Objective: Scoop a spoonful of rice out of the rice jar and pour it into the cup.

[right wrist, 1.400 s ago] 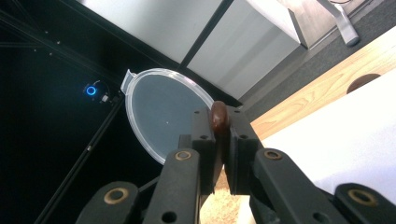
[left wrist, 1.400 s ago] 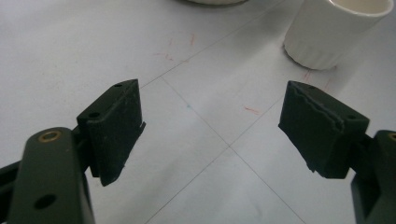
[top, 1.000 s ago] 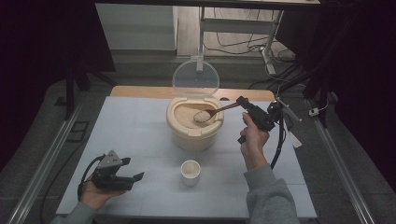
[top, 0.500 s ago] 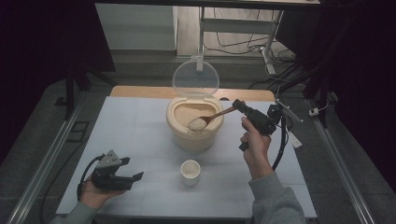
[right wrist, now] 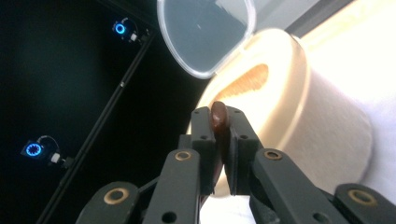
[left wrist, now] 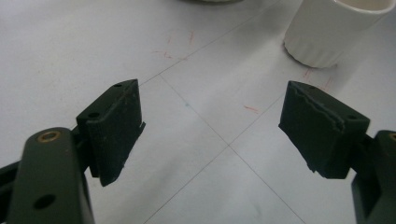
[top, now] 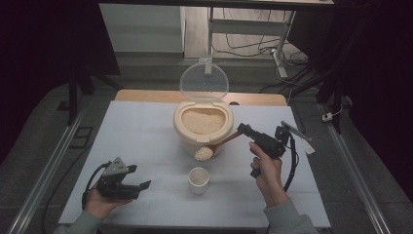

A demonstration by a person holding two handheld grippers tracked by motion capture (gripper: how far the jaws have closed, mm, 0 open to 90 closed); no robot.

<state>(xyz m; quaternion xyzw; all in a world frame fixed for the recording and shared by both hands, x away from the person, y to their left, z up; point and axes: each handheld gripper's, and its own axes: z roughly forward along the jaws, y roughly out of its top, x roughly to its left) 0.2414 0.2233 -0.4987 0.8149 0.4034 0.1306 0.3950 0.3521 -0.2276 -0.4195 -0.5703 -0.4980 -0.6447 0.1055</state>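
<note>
Left gripper (top: 139, 186): held low over the table (top: 146, 122) at about 7 o'clock from the table's centre, in the person's left hand (top: 100, 202). Its jaws stand wide apart with nothing between them. In the left gripper view the two black pads frame bare table surface marked with thin grid lines and faint red scratches. The white cup (left wrist: 334, 28) stands at 1 o'clock beyond the jaws, apart from them.

Centre: the white cup (top: 198, 179) stands upright near the front of the table. Directly behind it, at 12 o'clock, sits the beige rice container (top: 203, 127), filled with pale grains. Its clear lid (top: 204, 81) is hinged up at the rear and stands open.

Spoon (top: 214, 147): a brown wooden spoon slants down from the right. Its bowl carries a heap of rice and hangs in front of the container's wall, above and just behind the cup.

Right gripper (top: 242, 130): held at 3 o'clock from the cup by the person's right hand (top: 265, 168), jaws pointing at 10 o'clock. They are clamped on the spoon handle. In the right gripper view the rounded brown handle end (right wrist: 218, 117) protrudes between the closed pads, with the container (right wrist: 299, 112) and raised lid (right wrist: 205, 30) beyond.
</note>
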